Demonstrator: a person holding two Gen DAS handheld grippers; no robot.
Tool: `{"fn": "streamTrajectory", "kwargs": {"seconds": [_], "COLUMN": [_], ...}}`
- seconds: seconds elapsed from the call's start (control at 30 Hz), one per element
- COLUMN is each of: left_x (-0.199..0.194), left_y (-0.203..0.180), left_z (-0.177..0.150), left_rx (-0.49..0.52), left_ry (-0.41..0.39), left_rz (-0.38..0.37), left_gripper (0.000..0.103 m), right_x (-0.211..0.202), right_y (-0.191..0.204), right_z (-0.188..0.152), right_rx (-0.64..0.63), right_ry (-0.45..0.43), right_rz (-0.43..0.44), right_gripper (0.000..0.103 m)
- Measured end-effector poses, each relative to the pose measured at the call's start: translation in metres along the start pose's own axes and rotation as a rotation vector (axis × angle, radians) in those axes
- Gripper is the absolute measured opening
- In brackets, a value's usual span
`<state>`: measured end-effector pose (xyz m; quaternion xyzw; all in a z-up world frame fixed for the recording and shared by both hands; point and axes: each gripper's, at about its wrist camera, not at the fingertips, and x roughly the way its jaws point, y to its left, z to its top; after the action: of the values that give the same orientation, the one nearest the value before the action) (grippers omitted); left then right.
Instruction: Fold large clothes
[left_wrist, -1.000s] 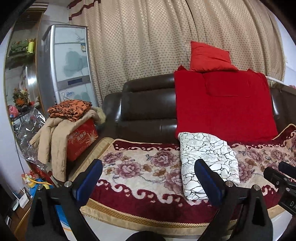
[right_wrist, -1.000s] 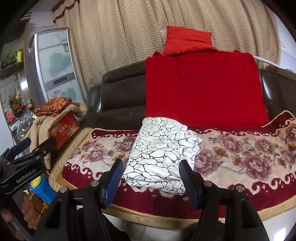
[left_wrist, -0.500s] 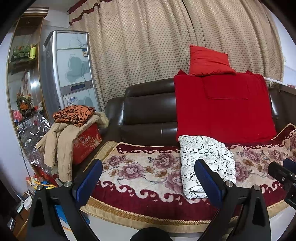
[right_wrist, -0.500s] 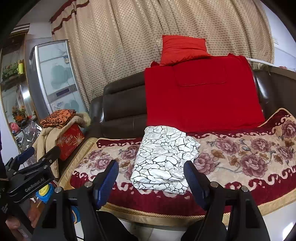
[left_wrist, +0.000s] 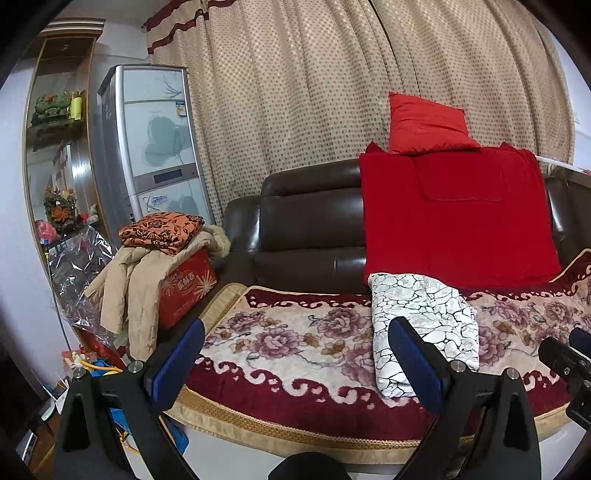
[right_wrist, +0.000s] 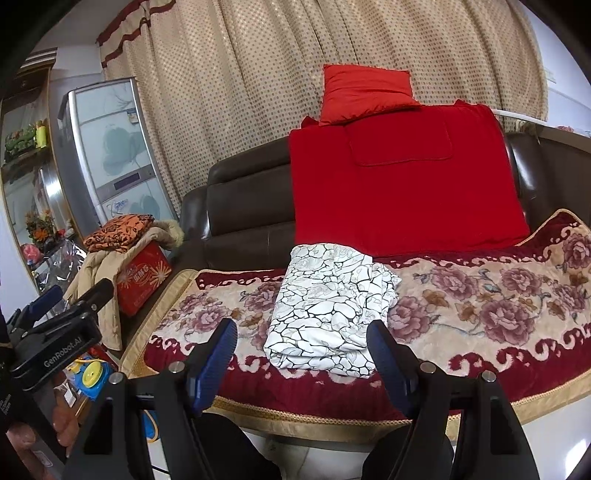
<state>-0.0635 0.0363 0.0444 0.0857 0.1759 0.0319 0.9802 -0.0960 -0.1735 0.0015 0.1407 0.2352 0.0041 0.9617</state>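
A folded white garment with a black crackle print (left_wrist: 421, 325) (right_wrist: 328, 306) lies on the floral sofa cover (left_wrist: 295, 339) (right_wrist: 480, 306), touching nothing else. My left gripper (left_wrist: 295, 354) hangs open in front of the sofa's front edge, left of the garment, with nothing between its blue pads. Open too is my right gripper (right_wrist: 303, 350), held back from the sofa edge right in front of the garment; its fingers are clear of the cloth. In the right wrist view the left gripper's body (right_wrist: 55, 332) shows at the left edge.
A red blanket (left_wrist: 458, 218) and red cushion (left_wrist: 424, 125) rest on the brown leather sofa back. Left of the sofa stand a red box (left_wrist: 184, 288) with a beige coat and an orange folded cloth (left_wrist: 159, 232), a silver cabinet unit (left_wrist: 147, 147) and floor clutter.
Both grippers have drawn back and up a little from the sofa, so the garment looks smaller and farther off. The garment has not moved.
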Motion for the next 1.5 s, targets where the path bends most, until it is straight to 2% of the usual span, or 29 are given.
{"fn": "streamTrajectory", "kwargs": {"seconds": [0.6,1.13,1.4,1.5], "left_x": [-0.003,-0.025,-0.033,-0.033], "left_y": [0.012,0.026,0.025,0.022], "left_z": [0.002,0.006,0.005,0.004], "left_rx": [-0.024,-0.049,-0.044,-0.038], "left_ry": [-0.011,-0.059,-0.07,-0.069], "left_rz": [0.014,0.027,0.024,0.02], "left_gripper": [0.099,0.099,0.099,0.099], "right_x": [0.002,-0.013,-0.016,-0.012], "right_y": [0.016,0.023,0.023,0.025], "right_z": [0.002,0.003,0.002,0.002], "right_rx": [-0.051,-0.059,-0.056,-0.066], "right_ry": [0.007,-0.018,-0.02,-0.016], "right_rz": [0.003,-0.021,-0.084,-0.161], "right_gripper": [0.076,0.076,0.077,0.082]}}
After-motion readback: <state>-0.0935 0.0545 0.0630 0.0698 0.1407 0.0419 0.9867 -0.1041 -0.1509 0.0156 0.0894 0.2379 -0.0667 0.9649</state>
